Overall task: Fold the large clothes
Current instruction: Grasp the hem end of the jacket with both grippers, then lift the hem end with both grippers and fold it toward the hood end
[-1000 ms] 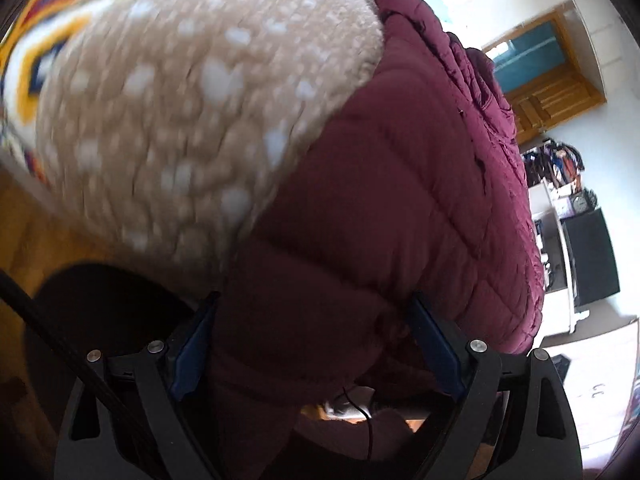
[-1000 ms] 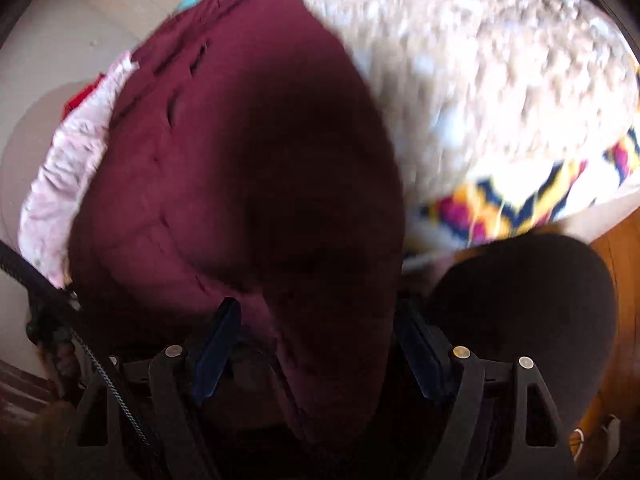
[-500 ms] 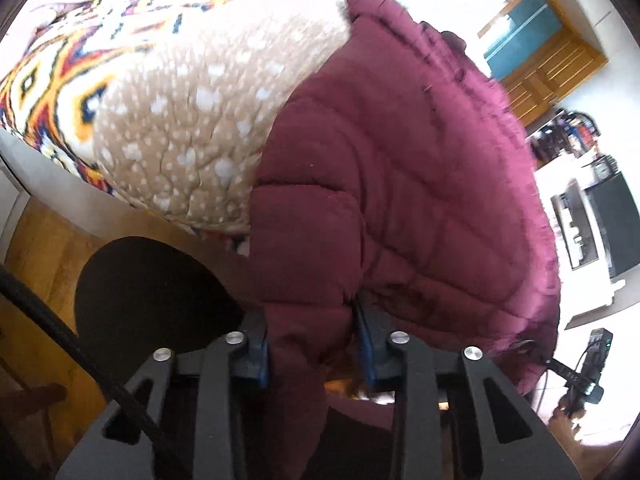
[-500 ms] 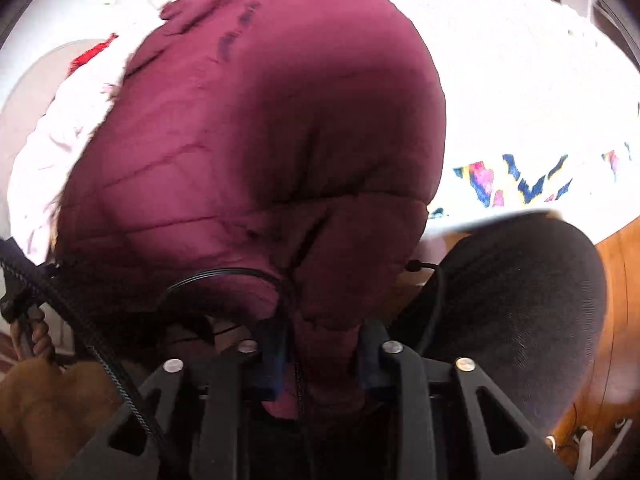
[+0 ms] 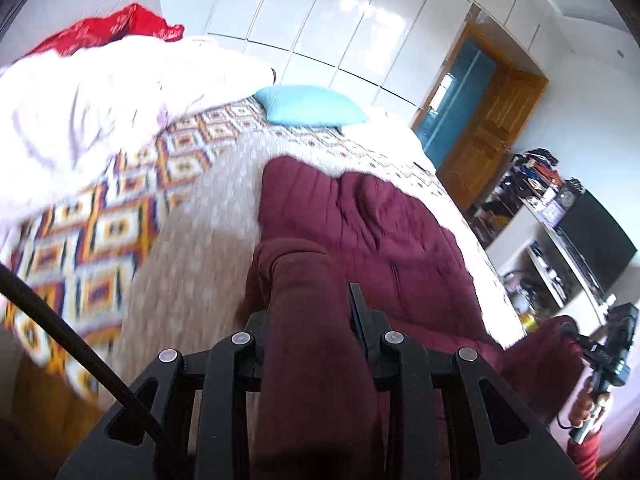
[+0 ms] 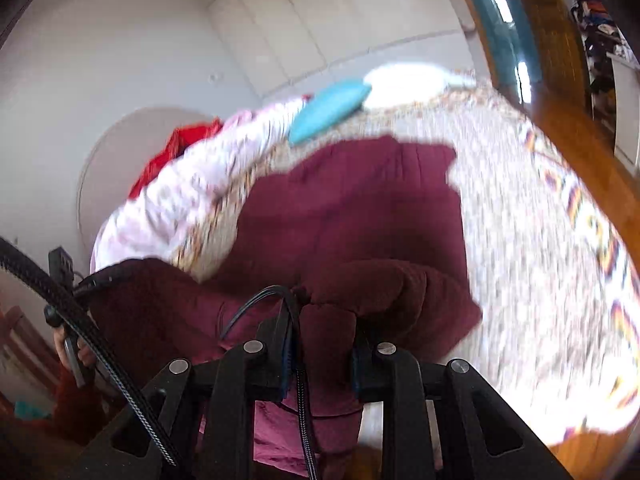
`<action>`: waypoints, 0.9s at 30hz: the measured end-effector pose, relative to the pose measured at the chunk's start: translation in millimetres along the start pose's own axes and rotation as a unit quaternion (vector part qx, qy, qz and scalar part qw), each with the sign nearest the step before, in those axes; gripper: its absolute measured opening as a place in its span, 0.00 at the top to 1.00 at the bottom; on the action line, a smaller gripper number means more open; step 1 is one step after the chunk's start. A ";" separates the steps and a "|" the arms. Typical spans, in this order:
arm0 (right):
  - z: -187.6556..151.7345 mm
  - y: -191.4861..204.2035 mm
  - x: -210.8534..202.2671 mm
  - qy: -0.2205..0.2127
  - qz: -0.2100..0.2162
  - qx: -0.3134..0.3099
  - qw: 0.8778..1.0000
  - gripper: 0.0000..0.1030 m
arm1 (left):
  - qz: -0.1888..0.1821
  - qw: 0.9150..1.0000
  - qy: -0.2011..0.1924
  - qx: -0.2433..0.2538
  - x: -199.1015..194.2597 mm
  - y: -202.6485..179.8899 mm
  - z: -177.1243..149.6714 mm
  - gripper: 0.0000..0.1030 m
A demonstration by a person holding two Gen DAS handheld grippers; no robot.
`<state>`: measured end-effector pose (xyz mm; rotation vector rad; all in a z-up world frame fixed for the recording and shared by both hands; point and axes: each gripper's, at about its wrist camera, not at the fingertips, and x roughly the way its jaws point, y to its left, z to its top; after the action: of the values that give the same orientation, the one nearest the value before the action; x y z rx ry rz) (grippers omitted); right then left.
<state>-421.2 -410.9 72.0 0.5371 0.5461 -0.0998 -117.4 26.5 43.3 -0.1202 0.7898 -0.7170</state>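
A maroon quilted jacket (image 5: 384, 232) lies on the bed over a beige dotted blanket (image 5: 208, 240); it also shows in the right wrist view (image 6: 352, 208). My left gripper (image 5: 310, 304) is shut on a thick fold of the jacket's near edge and holds it raised. My right gripper (image 6: 322, 332) is shut on another bunch of the same edge, with a thin black cable (image 6: 256, 304) lying across its left finger. The other gripper shows at the far right of the left wrist view (image 5: 612, 344). The fingertips are hidden by cloth.
The bed has a patterned bedspread (image 5: 100, 224), a pale pink quilt (image 5: 80, 120), a red cloth (image 5: 104, 32) and a turquoise pillow (image 5: 312, 106). White wardrobe doors (image 5: 360, 20), a wooden door (image 5: 492, 128) and a cluttered desk (image 5: 560, 248) stand beyond.
Both grippers closed on the jacket's near edge and lifted it up and away from the bed edge. The view now tilts up over the whole bed and room.
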 end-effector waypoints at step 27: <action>177.1 -110.8 182.6 -0.011 -0.036 0.122 0.992 0.65 | 0.186 0.980 0.003 -0.066 263.7 -5.2 184.7 0.45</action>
<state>-208.0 -587.5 54.0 0.7542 0.5358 -0.2434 133.9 -172.9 16.2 -0.0860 0.8361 -0.3107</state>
